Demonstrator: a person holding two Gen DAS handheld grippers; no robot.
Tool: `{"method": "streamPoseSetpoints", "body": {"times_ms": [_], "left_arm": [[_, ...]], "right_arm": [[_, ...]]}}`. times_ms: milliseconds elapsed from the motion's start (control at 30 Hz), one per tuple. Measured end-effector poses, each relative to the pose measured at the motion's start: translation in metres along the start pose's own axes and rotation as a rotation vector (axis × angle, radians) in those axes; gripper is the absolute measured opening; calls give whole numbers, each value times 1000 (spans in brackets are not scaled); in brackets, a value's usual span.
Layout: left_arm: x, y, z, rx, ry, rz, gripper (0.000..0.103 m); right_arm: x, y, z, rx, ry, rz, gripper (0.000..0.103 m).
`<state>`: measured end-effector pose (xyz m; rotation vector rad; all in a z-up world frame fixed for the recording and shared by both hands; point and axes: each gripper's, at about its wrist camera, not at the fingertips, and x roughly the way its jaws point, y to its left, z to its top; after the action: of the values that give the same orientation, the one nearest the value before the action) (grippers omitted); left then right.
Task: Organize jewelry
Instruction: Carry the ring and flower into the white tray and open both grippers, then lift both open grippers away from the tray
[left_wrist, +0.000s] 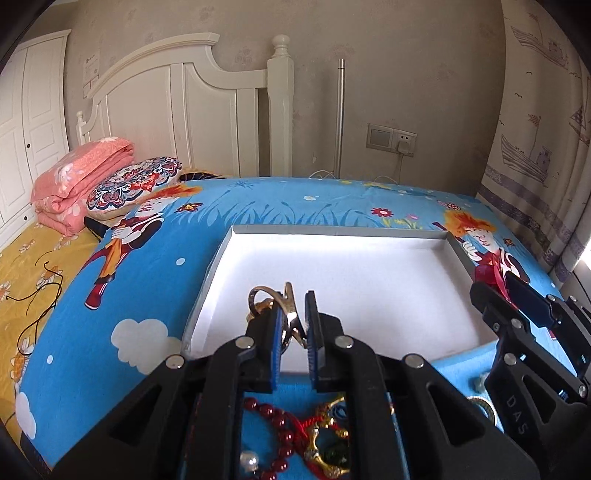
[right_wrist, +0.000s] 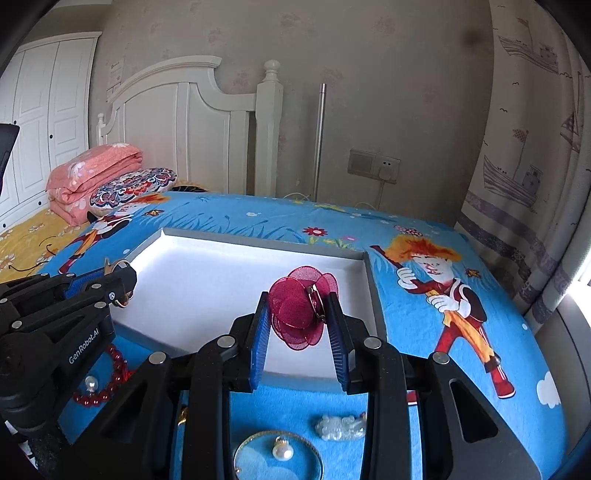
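My left gripper (left_wrist: 294, 308) is shut on a silver metal clip with gold rings (left_wrist: 275, 301), held just above the near left part of the white tray (left_wrist: 332, 230). In the right wrist view that gripper (right_wrist: 122, 275) reaches in from the left with the rings (right_wrist: 122, 264) showing at its tip. My right gripper (right_wrist: 299, 297) is shut on a dark red mesh flower clip (right_wrist: 295, 310) over the tray's (right_wrist: 258, 240) near right part. It also shows at the right edge of the left wrist view (left_wrist: 495, 286).
On the blue cartoon cloth (right_wrist: 424, 236) in front of the tray lie a red bead bracelet (left_wrist: 275, 417), a gold ornament with a green stone (left_wrist: 328, 443), a pale jade pendant (right_wrist: 341, 426) and a round dish (right_wrist: 255, 467) with a pearl. A bed (left_wrist: 33, 254) lies left, a curtain (right_wrist: 524, 184) right.
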<state>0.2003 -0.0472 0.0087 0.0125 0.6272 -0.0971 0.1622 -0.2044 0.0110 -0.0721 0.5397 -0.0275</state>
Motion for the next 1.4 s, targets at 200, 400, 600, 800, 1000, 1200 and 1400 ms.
{"method": "streamPoseSetpoints", "body": {"times_ms": [200, 400, 600, 800, 1000, 1200, 1400], "left_arm": [[27, 2, 20, -8, -26, 39, 11], [54, 10, 27, -39, 20, 39, 11], [61, 9, 26, -22, 29, 40, 12], [58, 13, 26, -25, 5, 67, 53], [44, 18, 26, -24, -15, 77, 59], [-1, 30, 11, -61, -59, 90, 81], [-45, 28, -28, -30, -107, 83, 89]], "right_arm": [[32, -2, 20, 8, 14, -19, 31], [55, -4, 23, 21, 58, -19, 31], [64, -1, 21, 16, 75, -18, 31], [67, -6, 20, 34, 100, -19, 59], [49, -8, 21, 27, 78, -9, 61], [1, -28, 6, 72, 31, 15, 61], [-38, -43, -36, 83, 42, 2, 61]]}}
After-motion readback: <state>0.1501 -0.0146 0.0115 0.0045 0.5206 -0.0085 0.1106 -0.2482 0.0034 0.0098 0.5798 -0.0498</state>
